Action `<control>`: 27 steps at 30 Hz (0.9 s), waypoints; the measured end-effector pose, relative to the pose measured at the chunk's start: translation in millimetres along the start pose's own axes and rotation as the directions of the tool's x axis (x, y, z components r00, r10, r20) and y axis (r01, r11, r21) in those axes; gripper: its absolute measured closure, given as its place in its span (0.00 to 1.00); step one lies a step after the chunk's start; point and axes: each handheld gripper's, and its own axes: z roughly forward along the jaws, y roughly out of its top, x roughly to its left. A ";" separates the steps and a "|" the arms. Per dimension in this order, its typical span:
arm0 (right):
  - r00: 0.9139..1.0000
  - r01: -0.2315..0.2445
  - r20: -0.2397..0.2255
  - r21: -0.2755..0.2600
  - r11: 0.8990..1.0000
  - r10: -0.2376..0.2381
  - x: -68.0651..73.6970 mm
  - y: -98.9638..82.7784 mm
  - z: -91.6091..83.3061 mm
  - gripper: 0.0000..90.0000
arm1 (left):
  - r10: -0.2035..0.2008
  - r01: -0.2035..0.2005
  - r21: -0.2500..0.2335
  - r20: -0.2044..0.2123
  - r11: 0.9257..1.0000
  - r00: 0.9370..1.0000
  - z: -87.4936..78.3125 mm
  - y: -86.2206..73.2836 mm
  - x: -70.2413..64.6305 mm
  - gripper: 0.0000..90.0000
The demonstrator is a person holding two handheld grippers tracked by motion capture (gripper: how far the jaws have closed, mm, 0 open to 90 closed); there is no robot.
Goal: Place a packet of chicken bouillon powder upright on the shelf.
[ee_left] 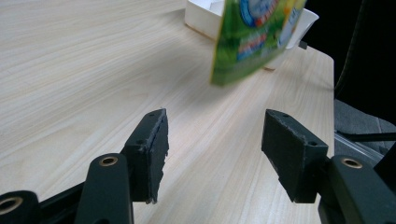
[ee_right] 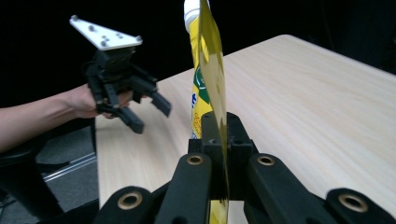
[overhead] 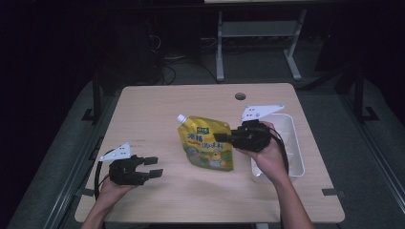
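**Right gripper pinches the pouch; left gripper waits with jaws apart**

The right gripper [overhead: 220,137] has its jaws pressed together on the side edge of a yellow pouch [overhead: 206,145], and in the right gripper view the thin edge of the pouch [ee_right: 211,70] stands upright between the two black jaws, with the white cap [ee_right: 191,10] at the top. In the high view the pouch sits over the middle of the table [overhead: 157,107], cap pointing up and to the left, its printed face towards the camera. Just behind the right hand [overhead: 267,157] lies a white tray [overhead: 295,143], near the table's right edge.

The left gripper [overhead: 152,167] has its jaws spread, with bare wood between them. It is at the near left of the table, well apart from the pouch, held in the left hand [overhead: 112,188]. In the left gripper view, the pouch's lower corner [ee_left: 247,42] hangs ahead, in front of the tray [ee_left: 201,16].
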 end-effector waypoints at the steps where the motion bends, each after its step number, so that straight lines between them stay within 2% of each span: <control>1: 1.000 0.004 0.009 -0.001 1.000 -0.004 -3.0 1.3 -3.3 0.99 | -0.001 0.001 -0.001 0.000 1.000 1.000 0.1 0.0 0.0 0.45; 9: 0.998 0.001 0.068 0.002 1.000 -0.001 -28.8 6.1 -24.9 0.99 | -0.010 0.010 -0.001 0.002 1.000 1.000 1.2 -1.2 0.5 0.45; 15: 0.997 0.002 0.073 0.005 1.000 -0.002 -48.0 12.1 -34.5 0.99 | -0.014 0.014 0.006 0.002 1.000 1.000 3.3 -3.0 0.4 0.44; 20: 0.996 -0.004 0.088 0.011 1.000 0.003 -59.5 15.9 -38.0 0.99 | -0.014 0.014 0.014 -0.013 1.000 1.000 2.3 -3.8 1.7 0.43; 27: 0.994 -0.029 0.105 0.000 1.000 0.029 -70.3 13.9 -47.6 0.99 | -0.008 0.009 0.035 -0.050 0.999 0.999 3.9 -5.0 1.8 0.35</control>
